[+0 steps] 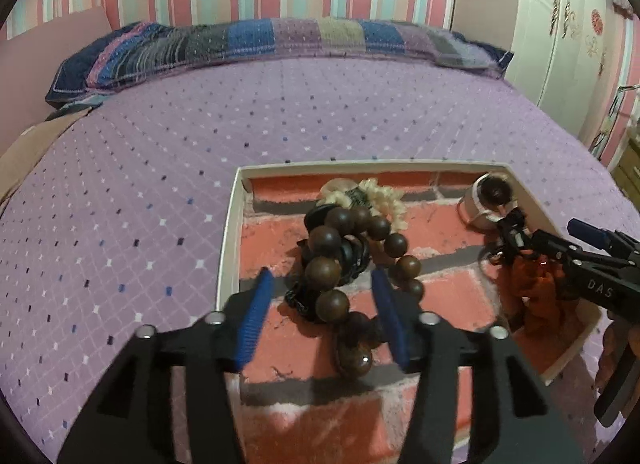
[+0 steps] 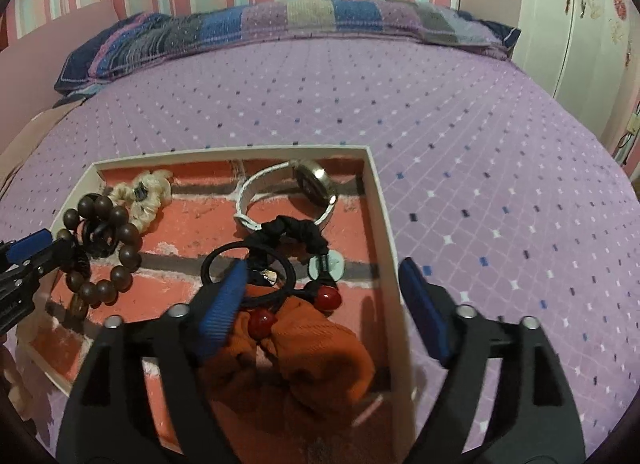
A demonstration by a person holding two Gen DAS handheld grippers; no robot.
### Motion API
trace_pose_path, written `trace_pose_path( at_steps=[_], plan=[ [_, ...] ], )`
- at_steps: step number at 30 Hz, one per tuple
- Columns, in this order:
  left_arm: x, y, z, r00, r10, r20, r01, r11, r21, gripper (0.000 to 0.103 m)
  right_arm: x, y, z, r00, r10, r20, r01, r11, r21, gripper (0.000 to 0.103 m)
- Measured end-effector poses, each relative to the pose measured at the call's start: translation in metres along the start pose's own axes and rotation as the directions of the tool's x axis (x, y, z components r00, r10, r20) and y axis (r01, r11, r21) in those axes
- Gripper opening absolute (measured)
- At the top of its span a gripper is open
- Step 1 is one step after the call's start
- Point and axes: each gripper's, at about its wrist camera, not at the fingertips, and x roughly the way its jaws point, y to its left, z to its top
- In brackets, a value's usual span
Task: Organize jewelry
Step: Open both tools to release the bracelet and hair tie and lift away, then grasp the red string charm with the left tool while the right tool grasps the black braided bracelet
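A shallow white box [image 1: 229, 232] with a red brick-pattern lining lies on the bed; it also shows in the right wrist view [image 2: 380, 200]. My left gripper [image 1: 326, 312] is open, its blue pads on either side of a brown wooden bead bracelet [image 1: 326, 270] that lies over black hair ties. A cream scrunchie [image 1: 380, 194] lies behind. My right gripper [image 2: 324, 304] is open over the box's right part, above an orange scrunchie [image 2: 320, 356], red-bead hair ties [image 2: 326, 298], a black scrunchie [image 2: 296, 230] and a white-strap watch [image 2: 316, 180].
The box sits on a purple dotted bedspread [image 1: 140, 184]. A striped patchwork pillow [image 1: 260, 44] lies along the far edge under a striped wall. A white wardrobe [image 1: 560, 44] stands at the right.
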Motion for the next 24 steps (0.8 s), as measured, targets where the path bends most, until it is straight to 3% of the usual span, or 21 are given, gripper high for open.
trace_pose_path(
  at_steps=[4, 6, 8, 9, 16, 24],
  plan=[
    [-0.026, 0.002, 0.004, 0.999, -0.022, 0.043, 0.023, 1.0, -0.013, 0.058, -0.021, -0.005, -0.001, 0.998, -0.018, 0.054, 0.018, 1.0, 0.002, 0.097],
    [-0.041, 0.001, 0.005, 0.998, -0.023, 0.065, 0.023, 1.0, -0.009, 0.061, -0.032, -0.008, -0.002, 0.997, -0.023, 0.079, 0.022, 1.0, 0.01, 0.099],
    [-0.059, 0.002, 0.002, 0.995, -0.01, 0.097, 0.011, 1.0, -0.011, 0.085, -0.046, -0.011, -0.007, 0.995, -0.023, 0.101, 0.021, 1.0, 0.019, 0.099],
    [-0.071, 0.003, -0.001, 0.993, 0.003, 0.121, -0.001, 1.0, -0.015, 0.089, -0.051, -0.012, -0.009, 0.994, -0.027, 0.106, 0.025, 1.0, 0.019, 0.099],
    [-0.135, 0.014, -0.032, 0.987, 0.009, 0.162, -0.004, 0.999, -0.035, 0.092, -0.103, -0.013, -0.043, 0.991, -0.043, 0.129, 0.039, 0.999, 0.032, 0.099],
    [-0.188, 0.025, -0.105, 0.99, 0.055, 0.126, -0.047, 0.997, -0.066, 0.095, -0.172, -0.003, -0.121, 0.988, -0.046, 0.146, 0.047, 0.999, -0.005, 0.099]
  ],
)
